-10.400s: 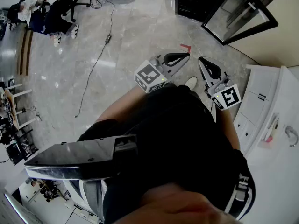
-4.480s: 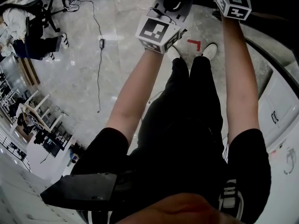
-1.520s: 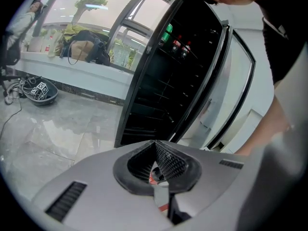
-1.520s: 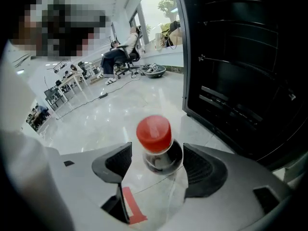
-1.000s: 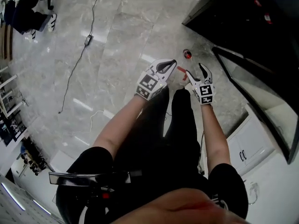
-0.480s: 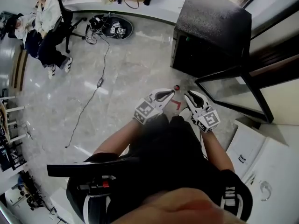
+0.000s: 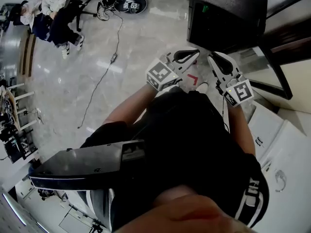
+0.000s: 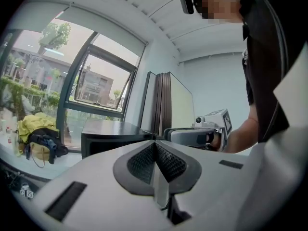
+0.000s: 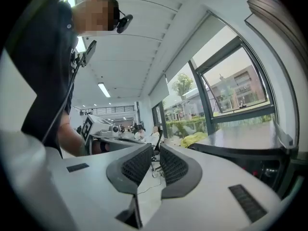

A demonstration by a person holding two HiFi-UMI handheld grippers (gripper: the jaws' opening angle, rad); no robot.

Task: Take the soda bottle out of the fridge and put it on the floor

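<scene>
Raised idle toward the fridge (image 7: 227, 14), likely between steps: left claw (image 7: 196, 53) pressed together, empty; right claw (image 7: 211, 58) closing on empty air

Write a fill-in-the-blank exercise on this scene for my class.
The jaws of the left gripper are ___, with nothing between them.
The glass door of the black box-shaped fridge stands ___.
The taped corner mark on the grey marble floor is coloured ___.
Missing words: shut; open; red.
</scene>
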